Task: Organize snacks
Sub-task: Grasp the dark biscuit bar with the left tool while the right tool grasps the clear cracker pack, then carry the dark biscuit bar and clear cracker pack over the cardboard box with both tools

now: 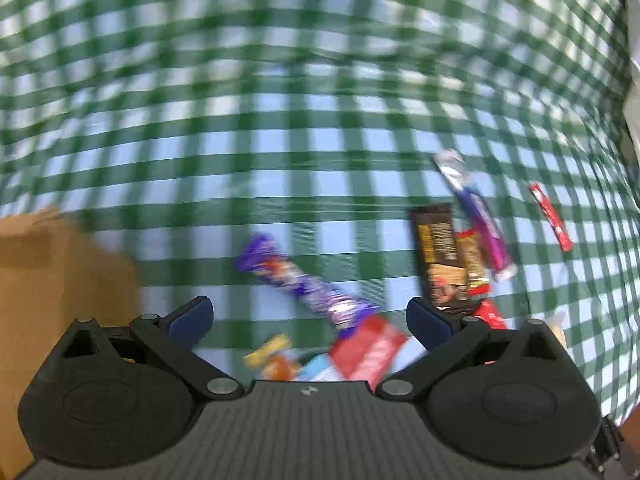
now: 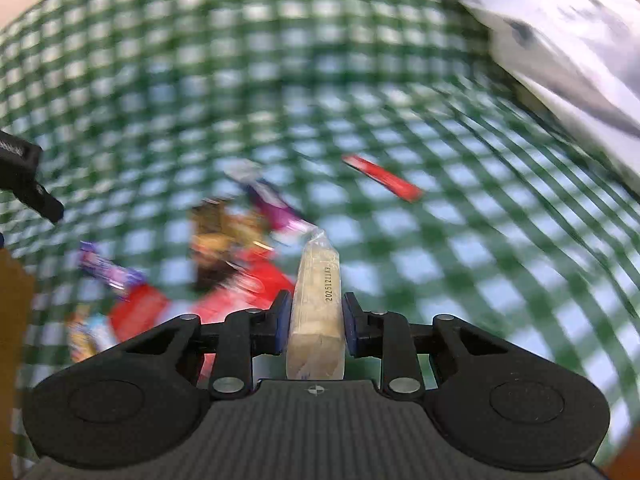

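Snacks lie scattered on a green-and-white checked tablecloth (image 1: 280, 140). My left gripper (image 1: 310, 320) is open and empty above a purple candy wrapper (image 1: 304, 280) and a red packet (image 1: 368, 348). A dark brown bar (image 1: 438, 256), a purple-and-silver stick (image 1: 476, 212) and a thin red stick (image 1: 550, 216) lie to the right. My right gripper (image 2: 316, 320) is shut on a clear-wrapped pale biscuit pack (image 2: 316, 304), held above the cloth. The red stick (image 2: 384, 178) and the snack pile (image 2: 224, 248) show beyond it.
A brown cardboard box (image 1: 60, 288) stands at the left, close to the left gripper. A white-and-grey patterned bag or cloth (image 2: 568, 40) lies at the far right. The left gripper's edge (image 2: 28, 176) shows in the right wrist view.
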Demonstrator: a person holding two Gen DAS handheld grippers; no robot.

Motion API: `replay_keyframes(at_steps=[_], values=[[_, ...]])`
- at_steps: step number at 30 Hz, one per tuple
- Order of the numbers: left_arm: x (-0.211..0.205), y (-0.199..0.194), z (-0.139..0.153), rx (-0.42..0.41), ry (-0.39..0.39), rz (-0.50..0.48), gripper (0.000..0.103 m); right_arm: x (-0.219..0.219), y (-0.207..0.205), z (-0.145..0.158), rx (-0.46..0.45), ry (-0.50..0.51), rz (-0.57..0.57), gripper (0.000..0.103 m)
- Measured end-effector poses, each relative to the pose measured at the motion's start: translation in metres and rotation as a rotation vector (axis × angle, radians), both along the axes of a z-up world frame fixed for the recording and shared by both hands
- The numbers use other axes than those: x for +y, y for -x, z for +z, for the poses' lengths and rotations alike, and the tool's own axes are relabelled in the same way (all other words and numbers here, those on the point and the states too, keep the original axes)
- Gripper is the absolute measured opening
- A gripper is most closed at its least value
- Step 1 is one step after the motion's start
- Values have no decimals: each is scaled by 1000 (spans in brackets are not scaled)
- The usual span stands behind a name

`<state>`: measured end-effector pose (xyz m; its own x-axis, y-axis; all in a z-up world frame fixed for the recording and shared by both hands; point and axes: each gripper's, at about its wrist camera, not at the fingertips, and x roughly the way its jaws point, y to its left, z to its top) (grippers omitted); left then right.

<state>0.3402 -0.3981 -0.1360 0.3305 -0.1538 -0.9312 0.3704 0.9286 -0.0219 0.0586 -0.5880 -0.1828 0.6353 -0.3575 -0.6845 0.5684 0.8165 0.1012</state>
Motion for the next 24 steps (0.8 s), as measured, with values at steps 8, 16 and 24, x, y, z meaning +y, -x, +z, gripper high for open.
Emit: replay_keyframes(at_steps=[8,16,24], values=[[-87,-14,-51,24,-48,-119,103,-37,11,-35,68,-34,-127,74],[-127,-32,-107,128,-94,-148,103,-53,-9,-62,118,-25,-79,95],[-127,-22,-116,110,-194,-244,94,-46,-15,-63,134,34,-73,88]])
